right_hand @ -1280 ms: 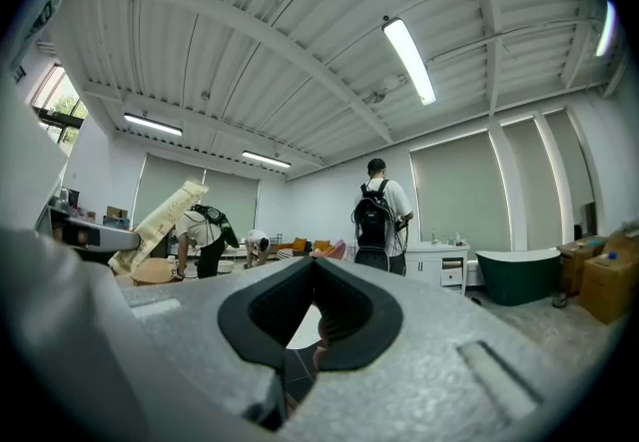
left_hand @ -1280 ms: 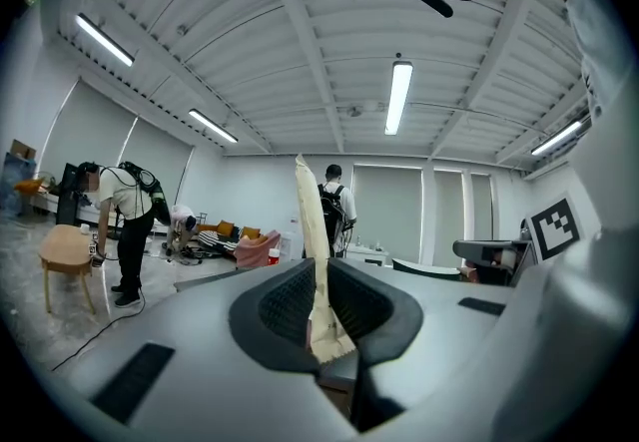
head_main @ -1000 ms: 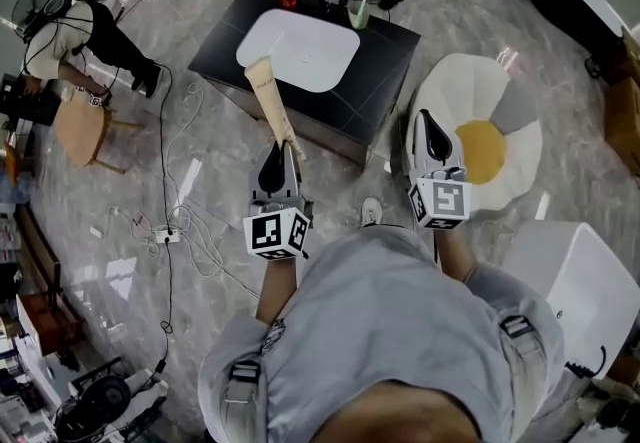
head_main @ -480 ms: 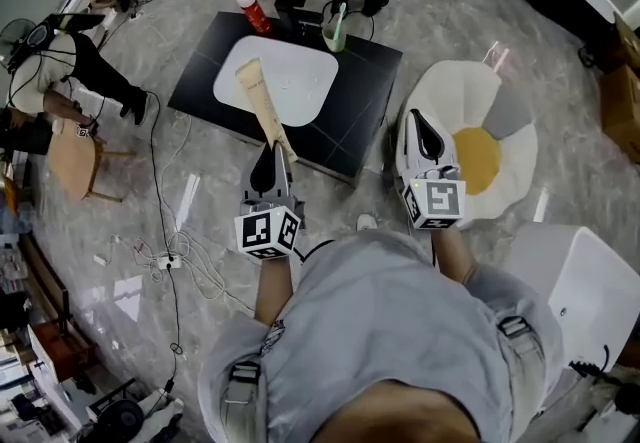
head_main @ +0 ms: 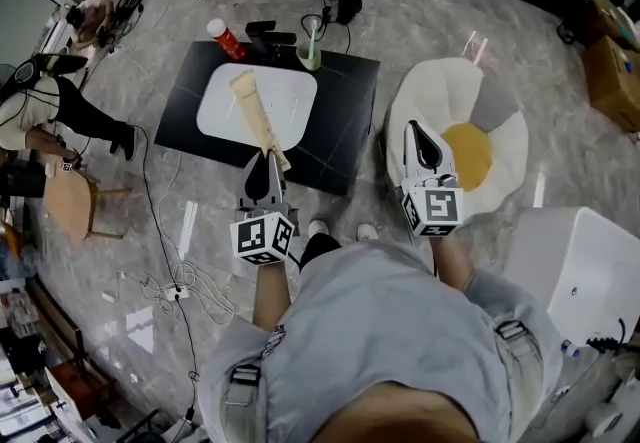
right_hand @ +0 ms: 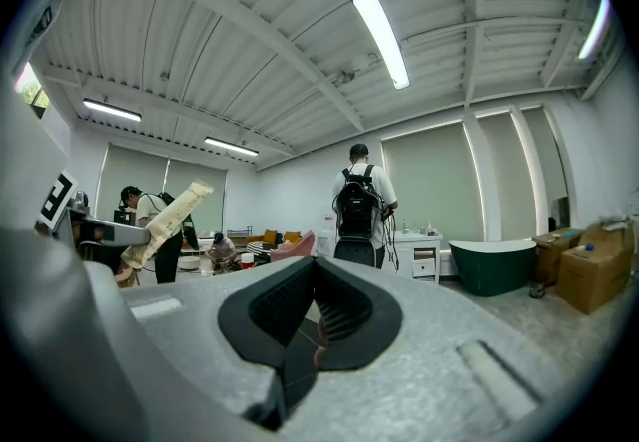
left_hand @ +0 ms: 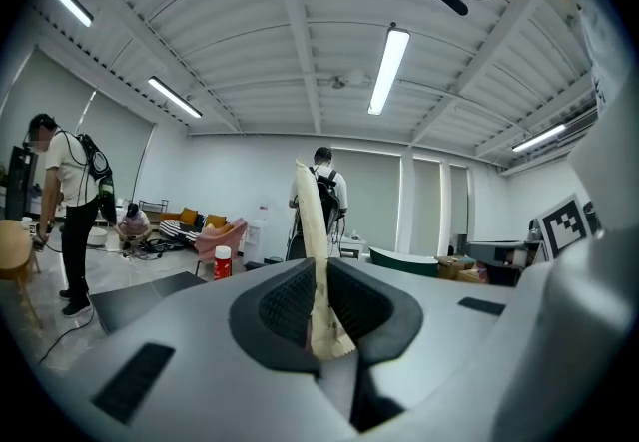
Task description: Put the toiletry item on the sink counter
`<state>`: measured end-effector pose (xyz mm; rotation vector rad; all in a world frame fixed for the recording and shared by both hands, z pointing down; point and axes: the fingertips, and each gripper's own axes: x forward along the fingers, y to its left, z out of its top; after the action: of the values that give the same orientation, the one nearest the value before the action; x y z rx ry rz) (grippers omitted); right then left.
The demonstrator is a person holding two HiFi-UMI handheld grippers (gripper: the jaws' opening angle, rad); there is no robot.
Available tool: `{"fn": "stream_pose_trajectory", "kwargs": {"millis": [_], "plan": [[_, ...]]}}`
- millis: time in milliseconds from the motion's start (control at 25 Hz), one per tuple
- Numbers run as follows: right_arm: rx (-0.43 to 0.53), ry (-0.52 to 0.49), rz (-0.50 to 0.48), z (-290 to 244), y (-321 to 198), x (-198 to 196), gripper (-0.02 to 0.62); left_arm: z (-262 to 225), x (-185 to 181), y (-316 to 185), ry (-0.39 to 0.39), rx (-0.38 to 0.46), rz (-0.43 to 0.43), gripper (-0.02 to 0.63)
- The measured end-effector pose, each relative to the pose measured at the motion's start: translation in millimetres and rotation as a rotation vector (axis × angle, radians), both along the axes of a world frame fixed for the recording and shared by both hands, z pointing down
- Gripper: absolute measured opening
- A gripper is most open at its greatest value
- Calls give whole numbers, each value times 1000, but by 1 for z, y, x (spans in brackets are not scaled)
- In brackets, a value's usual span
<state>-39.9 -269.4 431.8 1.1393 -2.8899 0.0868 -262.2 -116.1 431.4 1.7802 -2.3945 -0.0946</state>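
Basin [head_main: 296, 99] on counter [head_main: 340, 136], bottle [head_main: 222, 38] and cup [head_main: 310, 55] behind, rug [head_main: 502, 126] right

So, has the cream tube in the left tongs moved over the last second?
Yes. The long cream tube in the left tongs has advanced over the white basin; earlier only its tip reached the basin's near edge.

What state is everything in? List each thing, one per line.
left gripper: shut on the tube's crimped end.
right gripper: shut, empty.
tube: held in the air, not yet on the counter.
red bottle: upright, capped, on the counter.
green cup: upright on the counter, a thin toothbrush-like thing standing in it.
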Motion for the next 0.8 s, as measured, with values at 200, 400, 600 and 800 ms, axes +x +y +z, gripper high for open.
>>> {"fn": "stream_pose_trajectory", "kwargs": {"millis": [200, 400, 600, 800], "plan": [[2, 6, 70, -1, -2, -5, 5, 2, -9, -18, 10, -4, 84, 35], [11, -7, 134, -11, 6, -20, 4, 6, -17, -33, 25, -20, 190, 35], [17, -13, 193, -19, 12, -30, 5, 9, -24, -46, 31, -32, 280, 35], [14, -7, 237, -20, 15, -33, 5, 21, -27, -57, 37, -58, 334, 35]]}}
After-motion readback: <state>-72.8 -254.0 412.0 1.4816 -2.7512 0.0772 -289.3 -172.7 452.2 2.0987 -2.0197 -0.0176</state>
